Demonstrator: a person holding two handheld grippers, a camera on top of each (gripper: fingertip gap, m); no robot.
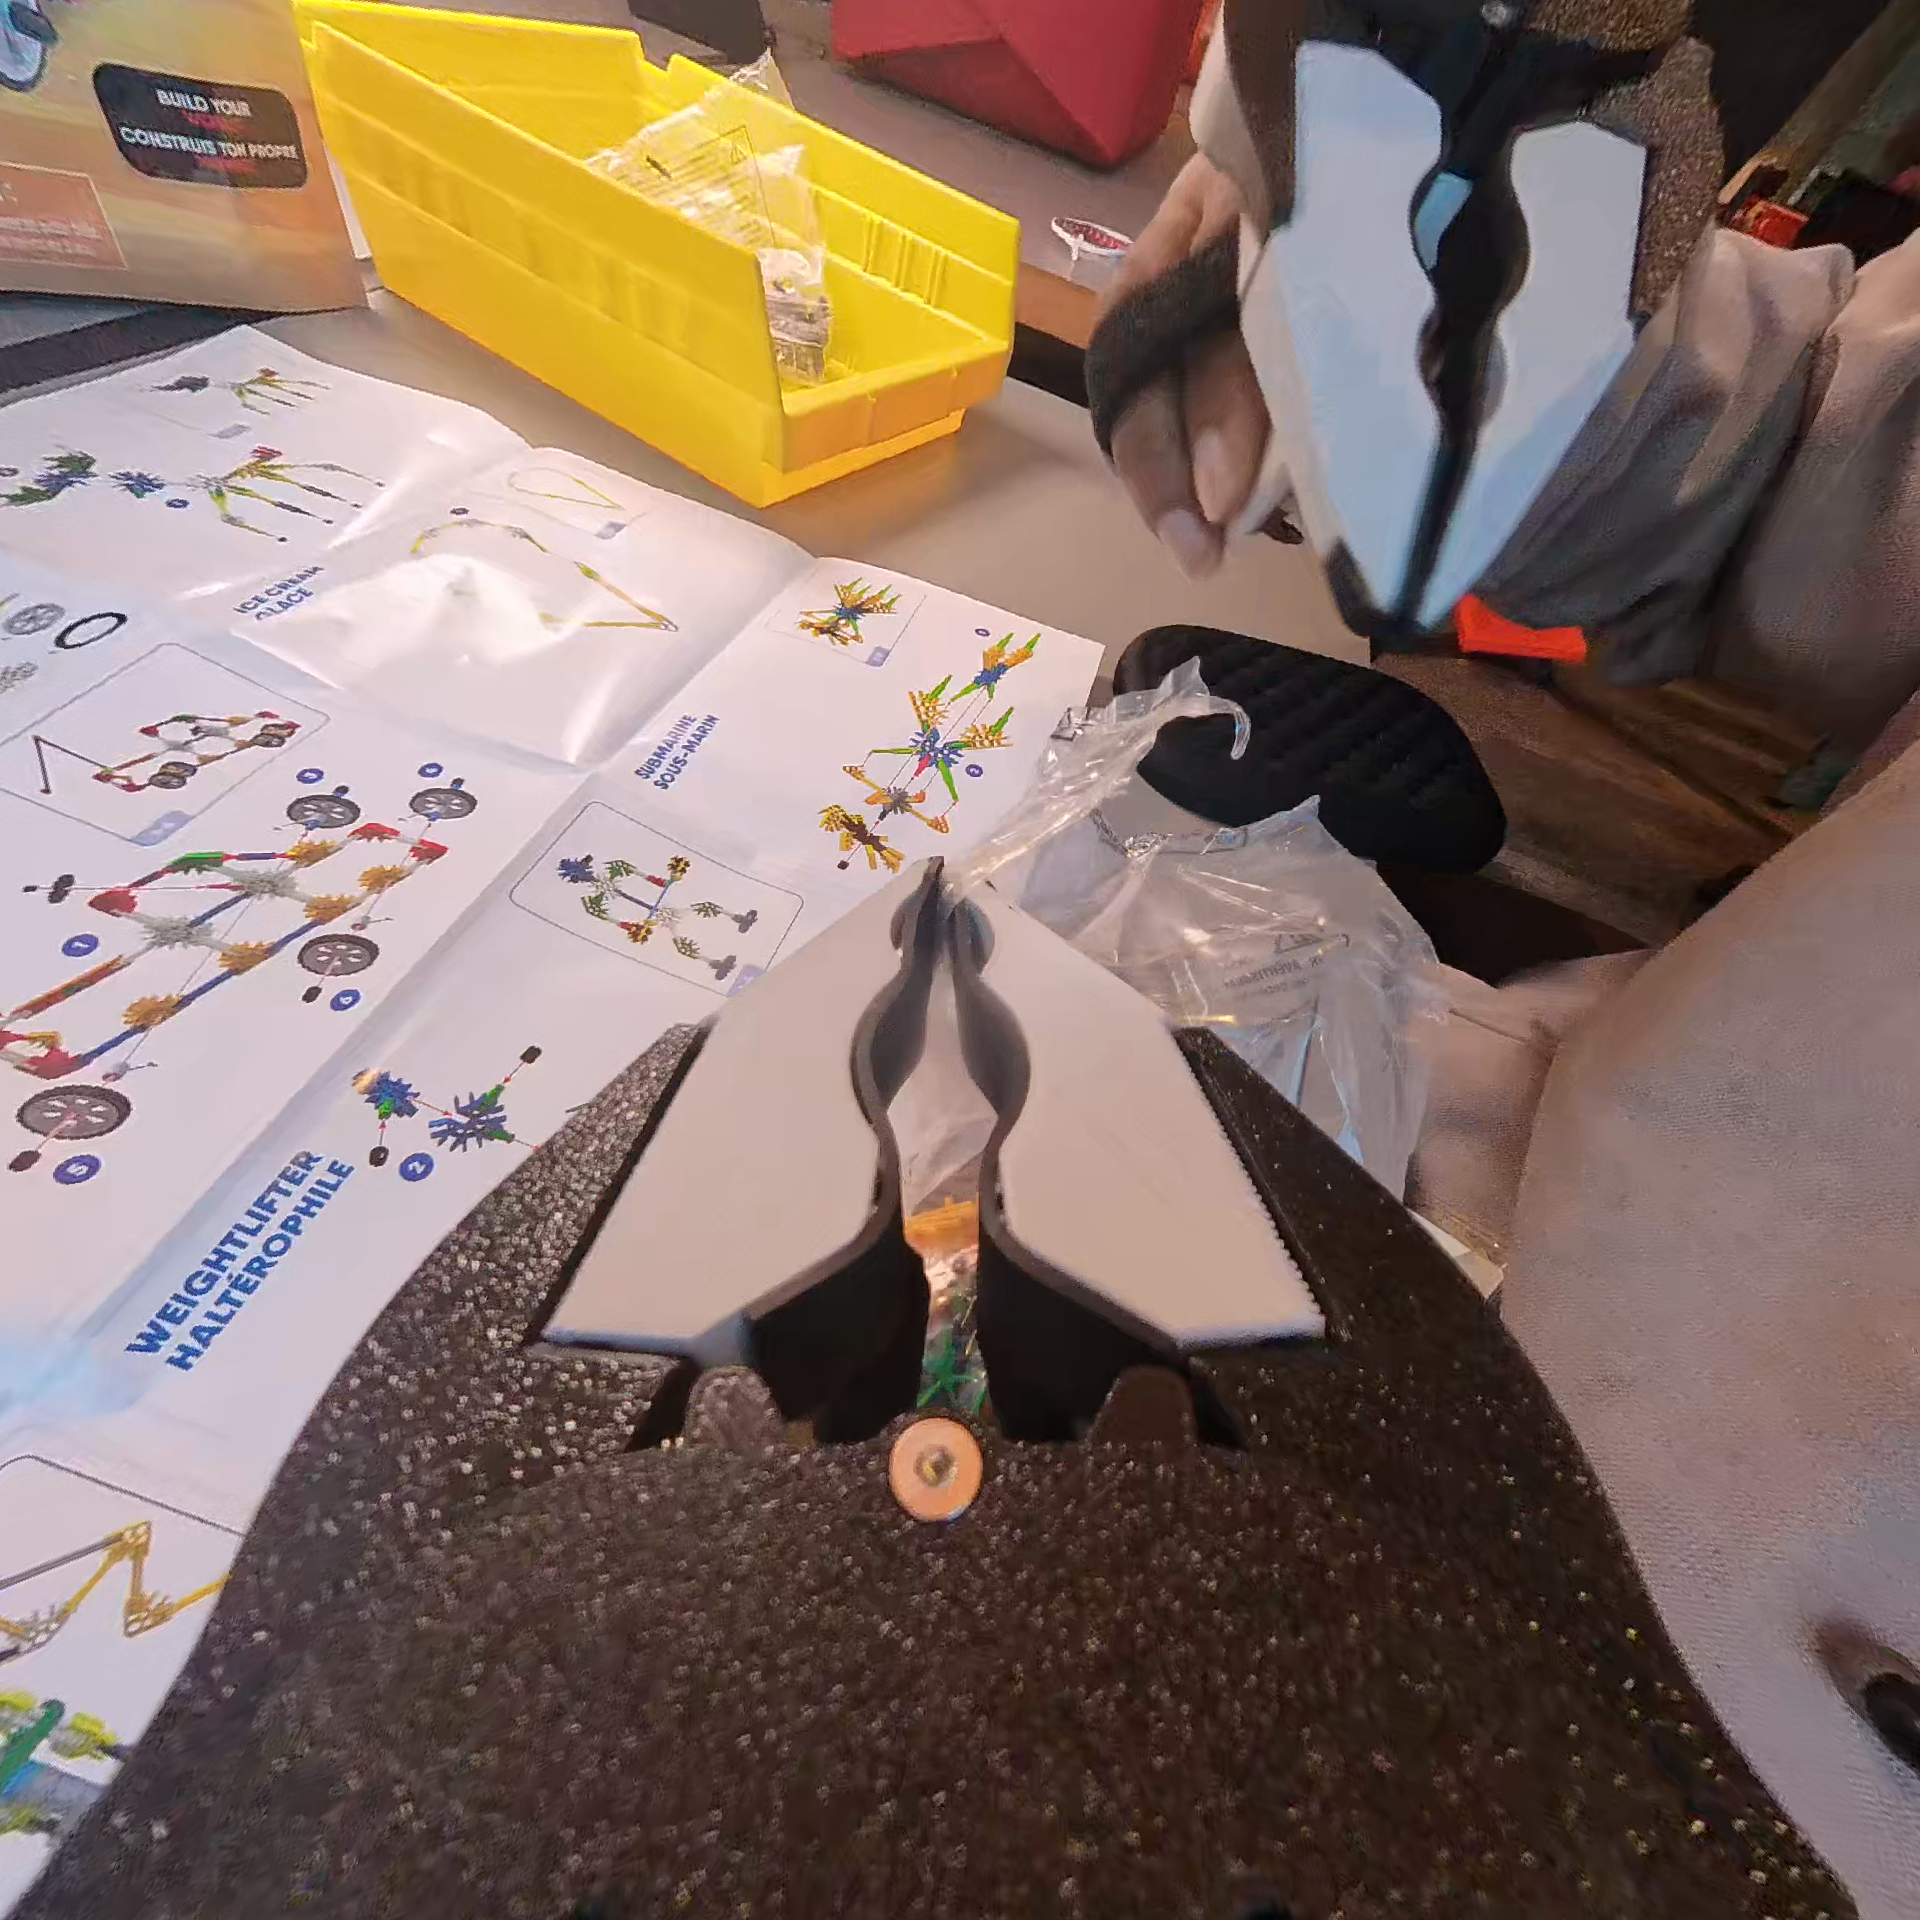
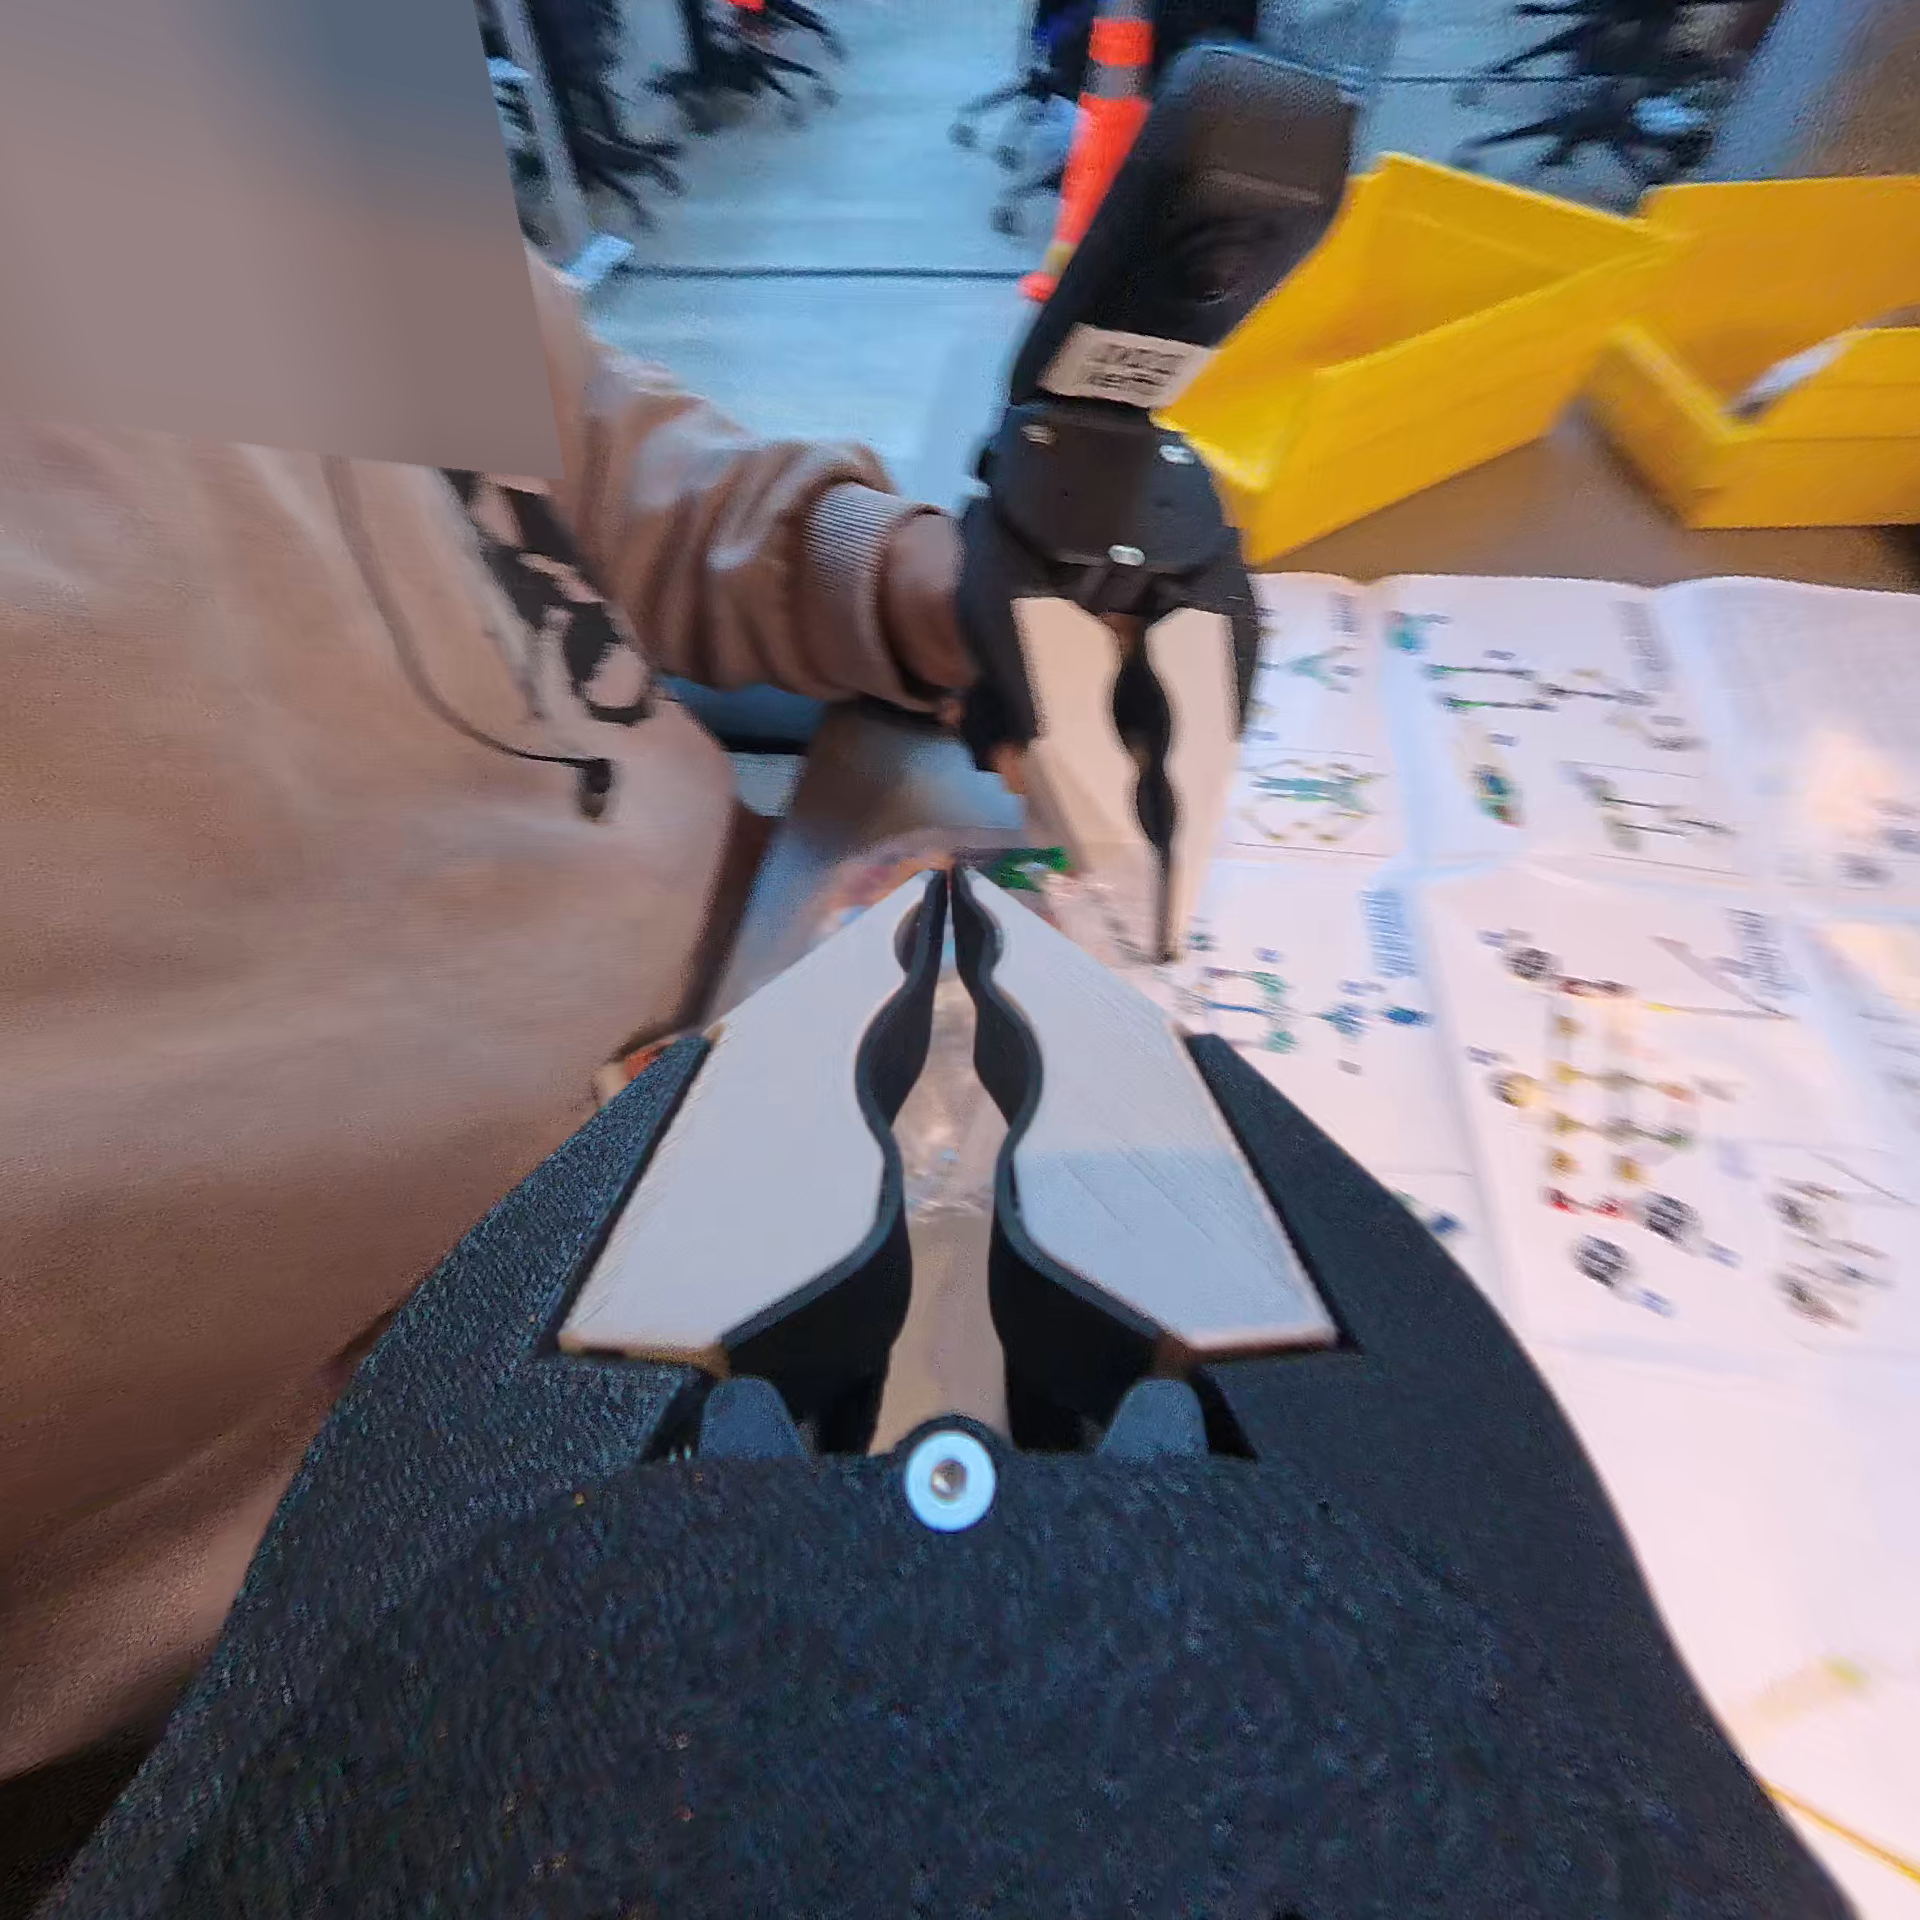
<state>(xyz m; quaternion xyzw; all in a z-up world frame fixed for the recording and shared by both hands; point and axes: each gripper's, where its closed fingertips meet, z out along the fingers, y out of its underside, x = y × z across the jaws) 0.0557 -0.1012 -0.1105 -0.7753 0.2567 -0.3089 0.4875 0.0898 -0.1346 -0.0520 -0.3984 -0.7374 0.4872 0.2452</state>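
My left gripper (image 1: 938, 883) is shut on the edge of a clear plastic bag (image 1: 1226, 935) at the table's edge. Small colourful building pieces (image 1: 943, 1309) inside the bag show through the gap between its fingers. My right gripper (image 2: 948, 883) is shut; crinkled clear plastic (image 2: 948, 1143) shows under its fingers, and I cannot tell whether it grips any. In the left wrist view the right gripper (image 1: 1397, 613) hangs blurred above the bag, held by a hand (image 1: 1195, 416), with an orange piece (image 1: 1517, 639) by its tips. In the right wrist view the left gripper (image 2: 1158, 935) points down at the bag, with a green piece (image 2: 1023, 862) inside it.
A large illustrated instruction sheet (image 1: 416, 831) covers the table, also in the right wrist view (image 2: 1558, 935). A yellow bin (image 1: 644, 260) behind it holds small clear bags (image 1: 727, 177). A printed box (image 1: 156, 156), a red object (image 1: 1018, 62) and a black armrest (image 1: 1330, 748) surround it. A person in a tan top (image 2: 260, 935) sits close. The grippers' ends are close to 8 cm from one another.
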